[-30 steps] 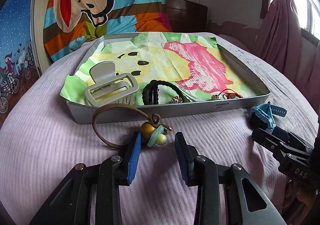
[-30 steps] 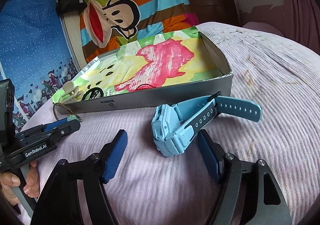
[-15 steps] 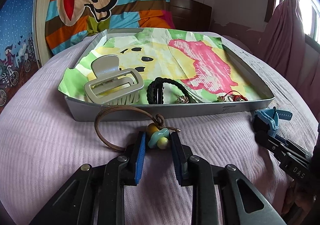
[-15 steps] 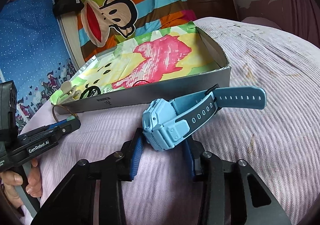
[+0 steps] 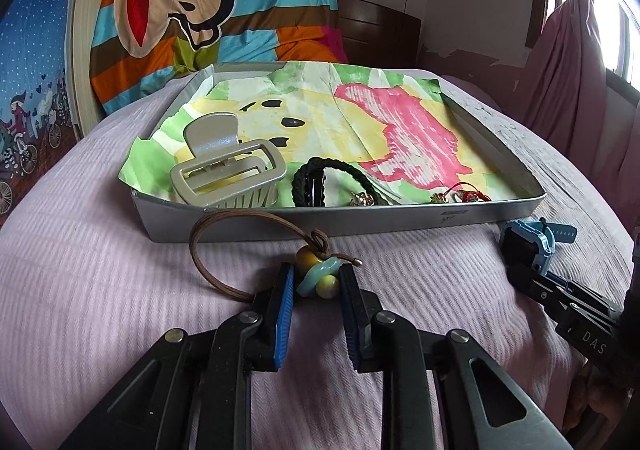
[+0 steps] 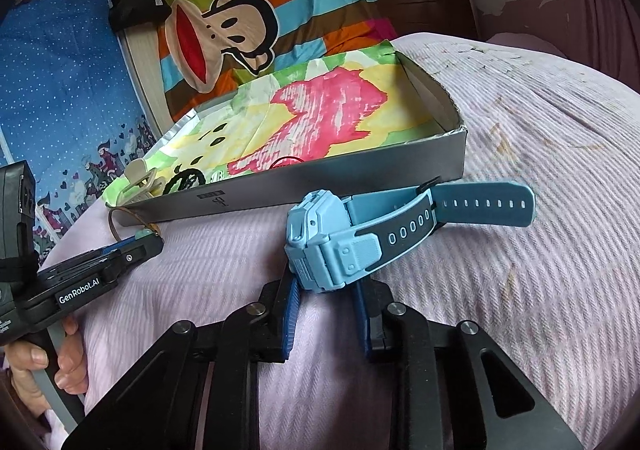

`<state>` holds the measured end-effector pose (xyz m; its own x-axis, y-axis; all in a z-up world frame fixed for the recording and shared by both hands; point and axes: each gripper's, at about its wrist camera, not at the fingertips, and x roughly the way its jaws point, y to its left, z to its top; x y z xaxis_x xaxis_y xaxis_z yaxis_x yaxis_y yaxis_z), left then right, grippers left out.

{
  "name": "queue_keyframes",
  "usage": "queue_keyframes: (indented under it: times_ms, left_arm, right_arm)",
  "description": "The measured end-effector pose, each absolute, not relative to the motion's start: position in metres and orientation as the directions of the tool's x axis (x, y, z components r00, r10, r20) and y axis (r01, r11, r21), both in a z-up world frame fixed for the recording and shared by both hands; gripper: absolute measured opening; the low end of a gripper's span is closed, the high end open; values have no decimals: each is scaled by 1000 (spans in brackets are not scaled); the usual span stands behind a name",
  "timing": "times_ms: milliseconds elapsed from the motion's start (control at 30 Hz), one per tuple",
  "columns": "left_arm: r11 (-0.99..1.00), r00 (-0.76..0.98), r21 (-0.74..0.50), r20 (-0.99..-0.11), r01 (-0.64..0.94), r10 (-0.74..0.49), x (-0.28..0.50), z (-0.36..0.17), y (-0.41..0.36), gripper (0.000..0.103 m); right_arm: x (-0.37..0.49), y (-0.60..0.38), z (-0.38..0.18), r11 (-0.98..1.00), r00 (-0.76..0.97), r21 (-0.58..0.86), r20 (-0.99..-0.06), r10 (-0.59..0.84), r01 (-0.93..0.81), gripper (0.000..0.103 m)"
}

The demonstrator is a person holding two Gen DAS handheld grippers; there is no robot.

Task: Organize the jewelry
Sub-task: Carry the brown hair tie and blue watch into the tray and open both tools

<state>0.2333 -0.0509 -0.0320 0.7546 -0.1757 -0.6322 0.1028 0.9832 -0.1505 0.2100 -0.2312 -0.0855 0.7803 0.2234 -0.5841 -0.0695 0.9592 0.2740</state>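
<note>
My left gripper (image 5: pixel 316 282) is shut on the yellow and teal beads of a brown cord bracelet (image 5: pixel 224 250) lying on the pink bedspread just in front of the grey tray (image 5: pixel 360 224). My right gripper (image 6: pixel 326 288) is shut on the case of a light blue watch (image 6: pixel 360 238), strap pointing right, beside the tray's front wall (image 6: pixel 320 178). Inside the tray lie a beige hair claw (image 5: pixel 228 174), a black braided hair tie (image 5: pixel 332 178), a small gold charm (image 5: pixel 362 199) and a red trinket (image 5: pixel 464 195). The watch also shows in the left wrist view (image 5: pixel 532 244).
The tray is lined with painted paper (image 5: pixel 360 122). A striped monkey blanket (image 5: pixel 208 10) hangs behind it. A pink curtain (image 5: pixel 572 62) hangs at the right. The left gripper shows in the right wrist view (image 6: pixel 148 238), held by a hand (image 6: pixel 60 362).
Both grippers moved forward and closed: the left one on the bracelet's beads, the right one on the watch case. The watch has tipped up slightly.
</note>
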Motion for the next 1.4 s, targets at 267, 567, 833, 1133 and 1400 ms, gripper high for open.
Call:
queue_keyframes:
  times_ms: [267,567,833,1133,1400]
  left_arm:
    - [977,772,-146,-600,152,-210,214,-22,-57,21]
    - [976,789,-110,-574,190,-218,194,-9,-69,21]
    - [975,789,-97,-574,198,-218,191,-7,-74,21]
    - [973,780,-107,-583,204,-227,194,-9,-74,21]
    - [970,773,-131,-585,207,-244,196,-9,-72,21]
  right_arm:
    - [203,-232,-83,955,798,283,-553,239,-90,17]
    - [188,-233,-76,947,831,295,-490,262,-125,16]
    - [182,-234,-72,946,845,290,-462,269,-143,16]
    - [192,-240,-77,935,831,330,-478,284,-130,16]
    - [203,-238,-78,921,823,360,-471,317,-149,17]
